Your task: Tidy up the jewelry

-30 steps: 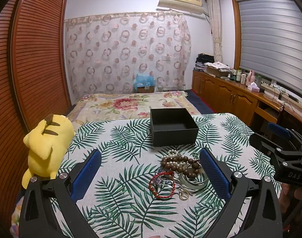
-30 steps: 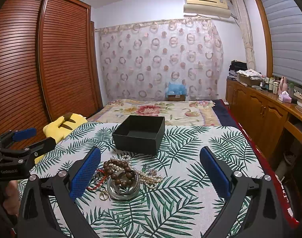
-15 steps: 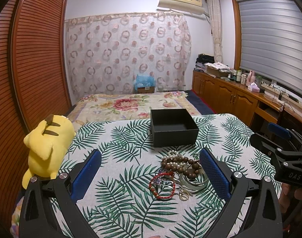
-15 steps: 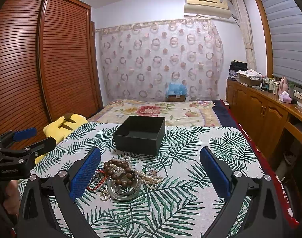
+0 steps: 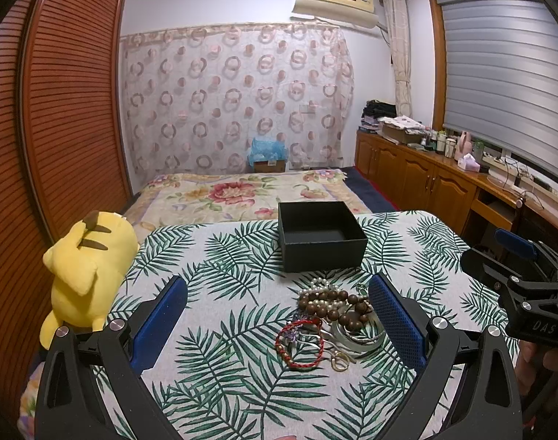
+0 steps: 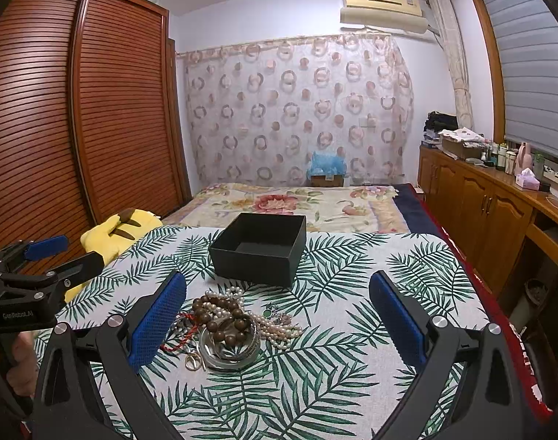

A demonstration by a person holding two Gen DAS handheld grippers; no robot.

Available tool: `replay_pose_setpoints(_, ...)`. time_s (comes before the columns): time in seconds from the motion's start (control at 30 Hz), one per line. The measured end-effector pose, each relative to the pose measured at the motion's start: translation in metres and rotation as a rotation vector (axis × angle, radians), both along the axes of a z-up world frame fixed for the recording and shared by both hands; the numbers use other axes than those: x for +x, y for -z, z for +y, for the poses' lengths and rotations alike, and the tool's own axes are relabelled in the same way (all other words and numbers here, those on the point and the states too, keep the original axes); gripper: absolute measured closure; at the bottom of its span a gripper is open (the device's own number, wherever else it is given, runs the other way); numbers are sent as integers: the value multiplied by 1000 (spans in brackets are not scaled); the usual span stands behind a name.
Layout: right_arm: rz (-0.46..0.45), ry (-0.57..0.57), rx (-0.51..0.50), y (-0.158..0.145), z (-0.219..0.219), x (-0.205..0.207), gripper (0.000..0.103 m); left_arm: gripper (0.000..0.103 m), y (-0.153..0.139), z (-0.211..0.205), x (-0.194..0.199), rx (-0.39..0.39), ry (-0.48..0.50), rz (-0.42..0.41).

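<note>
The left tool (image 5: 277, 321) was held spread apart and empty above the near part of the desk (image 5: 220, 377), and the right tool (image 6: 277, 321) was likewise spread and grasping nothing. The jewelry pile (image 5: 330, 321) lay on the leaf-print cloth directly ahead of both tools, in the gap between them: toward the right finger in the left wrist view, toward the left finger in the right wrist view. Neither tool touched the pile; judged from both views, the two stood about equally near to it. The red cord bracelet (image 5: 297, 344) occupied the near left edge of the pile, on the left tool's side. The brown wooden bead bracelet (image 6: 222, 321) rested over a silver bangle (image 6: 229, 355) at the centre, and the pearl strand (image 6: 279, 328) trailed toward the right tool's side. A small gold ring (image 6: 193, 361) lay at the near edge. Beyond the pile, just apart from it, stood the black box (image 5: 321, 236), lidless and upright; its visible interior held nothing. The coming move would probably call for a short forward reach and descent onto one outer piece. A yellow plush toy (image 5: 84, 275) sat at the far left desk edge.
</note>
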State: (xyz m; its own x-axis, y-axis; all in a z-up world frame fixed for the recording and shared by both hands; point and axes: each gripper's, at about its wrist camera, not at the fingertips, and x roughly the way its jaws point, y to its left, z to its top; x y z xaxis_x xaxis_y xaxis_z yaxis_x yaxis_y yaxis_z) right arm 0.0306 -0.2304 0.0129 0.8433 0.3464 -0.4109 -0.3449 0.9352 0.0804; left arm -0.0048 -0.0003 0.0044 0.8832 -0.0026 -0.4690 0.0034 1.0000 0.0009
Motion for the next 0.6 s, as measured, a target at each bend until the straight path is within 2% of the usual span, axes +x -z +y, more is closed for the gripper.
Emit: replay_pose_setpoints(0.6, -2, -1, 1, -2, -1, -1, 3, 8, -12, -2, -2, -3, 0, -6)
